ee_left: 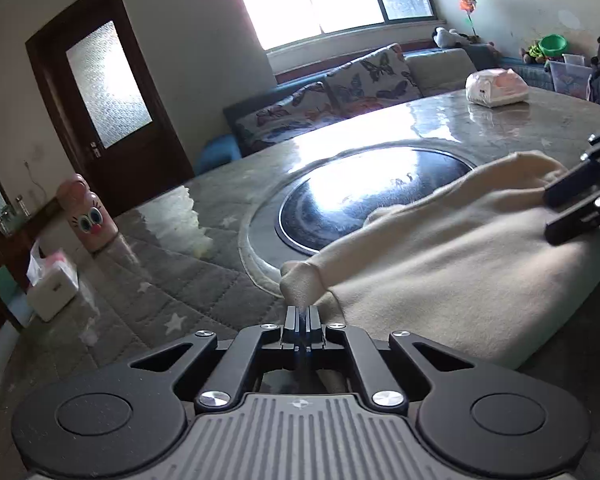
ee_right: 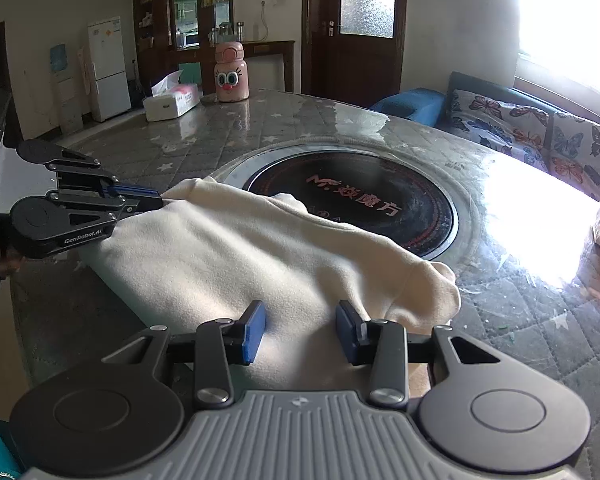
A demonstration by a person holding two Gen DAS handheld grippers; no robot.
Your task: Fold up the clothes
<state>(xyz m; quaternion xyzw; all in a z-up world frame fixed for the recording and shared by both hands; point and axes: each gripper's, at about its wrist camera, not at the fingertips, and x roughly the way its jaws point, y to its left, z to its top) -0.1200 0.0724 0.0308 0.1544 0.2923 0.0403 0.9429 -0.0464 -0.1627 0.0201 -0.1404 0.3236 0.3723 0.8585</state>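
A cream garment (ee_left: 439, 256) lies folded on the round table, partly over the black glass hob; it also shows in the right wrist view (ee_right: 236, 248). My left gripper (ee_left: 301, 320) is shut on the garment's left corner, and shows from the side in the right wrist view (ee_right: 158, 199). My right gripper (ee_right: 300, 330) is open, its blue pads (ee_right: 254, 332) resting over the garment's near edge with cloth between them. In the left wrist view it (ee_left: 571, 208) sits at the right, over the garment.
The round table has a grey quilted cover (ee_right: 539, 336) under glass and a black hob (ee_right: 363, 200) in the middle. A pink bottle (ee_right: 230, 72) and a tissue box (ee_right: 172, 102) stand at the far side. A white bag (ee_left: 495, 88) lies near the sofa (ee_left: 339, 88).
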